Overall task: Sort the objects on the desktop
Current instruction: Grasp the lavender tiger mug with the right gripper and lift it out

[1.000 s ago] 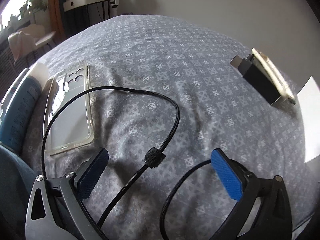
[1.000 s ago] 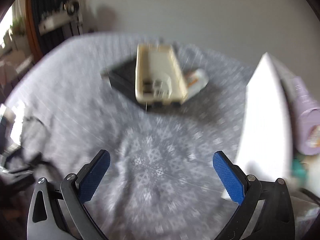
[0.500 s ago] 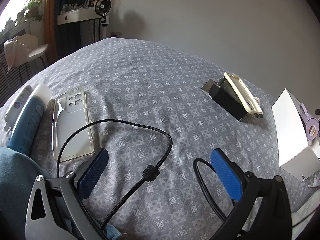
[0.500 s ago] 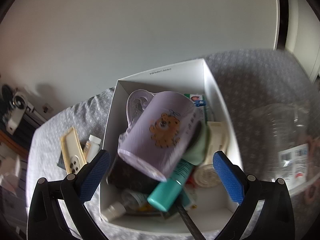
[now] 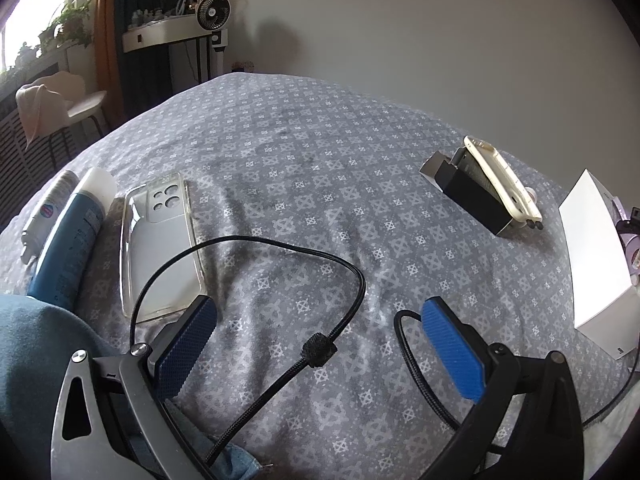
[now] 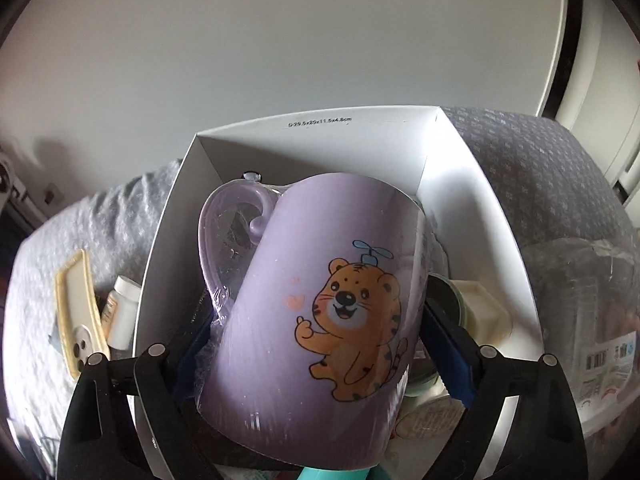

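Note:
In the right wrist view a lilac mug with a cartoon tiger lies wrapped in clear film on top of the things in a white box. My right gripper straddles the mug, one blue pad at each side; I cannot see whether the pads touch it. In the left wrist view my left gripper is open and empty, low over a black braided cable on the grey patterned cloth. A clear phone case lies to its left.
A blue tube and a small white tube lie at far left. A cream phone case rests on a black box at right, beside the white box. A clear plastic bag lies right of the box.
My right gripper swung from over the cloth to the white box and came down around the lilac mug. My left gripper pulled back a little from the cable and stayed open.

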{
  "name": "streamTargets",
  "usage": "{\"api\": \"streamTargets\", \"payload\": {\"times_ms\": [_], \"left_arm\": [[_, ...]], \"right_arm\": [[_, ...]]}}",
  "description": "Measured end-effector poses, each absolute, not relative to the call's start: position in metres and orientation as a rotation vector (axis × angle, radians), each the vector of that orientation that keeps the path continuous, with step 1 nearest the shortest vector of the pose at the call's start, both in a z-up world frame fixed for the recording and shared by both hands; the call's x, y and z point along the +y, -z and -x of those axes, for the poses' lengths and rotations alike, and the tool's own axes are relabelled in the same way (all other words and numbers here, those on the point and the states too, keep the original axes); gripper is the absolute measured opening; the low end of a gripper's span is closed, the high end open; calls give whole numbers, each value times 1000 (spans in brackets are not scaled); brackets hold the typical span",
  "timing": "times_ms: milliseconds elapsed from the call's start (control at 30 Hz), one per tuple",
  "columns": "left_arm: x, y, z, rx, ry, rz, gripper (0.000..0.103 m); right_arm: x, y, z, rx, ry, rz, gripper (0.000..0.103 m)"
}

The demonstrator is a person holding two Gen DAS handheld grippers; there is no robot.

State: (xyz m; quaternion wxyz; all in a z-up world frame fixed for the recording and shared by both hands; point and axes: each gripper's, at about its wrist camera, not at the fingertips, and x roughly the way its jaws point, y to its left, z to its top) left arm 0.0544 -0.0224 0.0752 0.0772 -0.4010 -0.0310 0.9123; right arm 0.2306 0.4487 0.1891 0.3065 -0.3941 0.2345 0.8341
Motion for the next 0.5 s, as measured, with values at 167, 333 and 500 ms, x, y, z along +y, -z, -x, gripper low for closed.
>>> {"api": "streamTargets", "payload": {"times_ms": [167, 333, 500], "left_arm": [[-33, -97, -66, -87, -2768, 1144, 103], [-49, -99, -71, -143, -2797, 1153, 103], [-61, -80, -64, -232, -2791, 1249, 103]], "right_arm": [[450, -207, -271, 854, -2336, 889, 91], [394, -264, -282, 787, -2651, 786, 91], [291, -282, -222, 663, -2899, 994, 91]]}}
